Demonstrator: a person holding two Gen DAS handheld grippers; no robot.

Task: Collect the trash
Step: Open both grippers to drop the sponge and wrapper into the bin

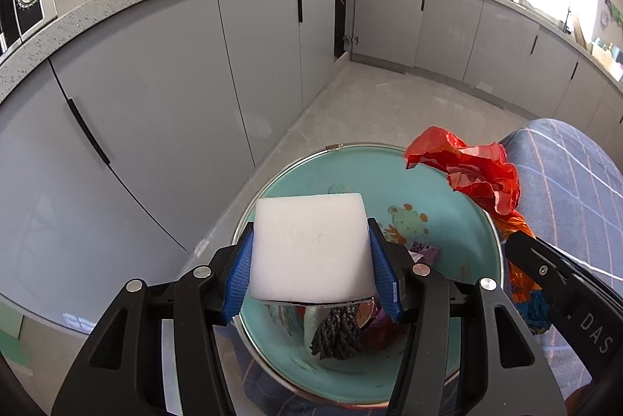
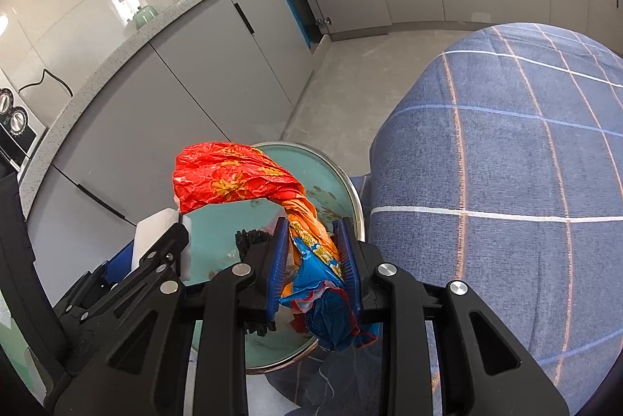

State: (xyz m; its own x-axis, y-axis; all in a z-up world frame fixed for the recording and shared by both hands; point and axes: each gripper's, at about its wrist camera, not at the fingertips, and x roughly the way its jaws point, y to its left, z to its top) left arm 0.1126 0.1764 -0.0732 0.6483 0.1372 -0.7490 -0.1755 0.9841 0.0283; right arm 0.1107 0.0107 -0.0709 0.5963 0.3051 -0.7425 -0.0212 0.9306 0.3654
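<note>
1. The step in hand looks like the drop-off: both grippers hang over a teal bin (image 1: 459,221) that stands on the kitchen floor (image 1: 389,104), just beside the grey cabinets (image 1: 155,96) and against the person's blue checked trouser leg (image 2: 506,182).

2. The left gripper (image 1: 311,252) is clenched on a white foam block (image 1: 309,246). Its blue pads (image 1: 239,268) press the block's two sides, and the block sits above the near part of the bin's mouth.

3. The right gripper (image 2: 313,260) grasps a crumpled plastic wrapper (image 2: 233,178), red and orange at its free end, blue where the pads pinch it. The loose red end arches over the bin's far rim.

4. The bin already holds trash: a dark knitted or woven scrap (image 1: 337,336) and some shiny packaging (image 1: 422,254) lie at the bottom. What the shiny pieces are is hard to tell, since the block and the fingers cover much of them.

5. The next move, as I judge it, calls for each claw to be let go only once its load is well inside the rim. The block looks ready; it should fall straight.

6. The wrapper needs more care. It is light and springy, its free end reaches towards the rim, and it may cling to a pad or drift out, so bring it lower and more to the centre before release.
</note>
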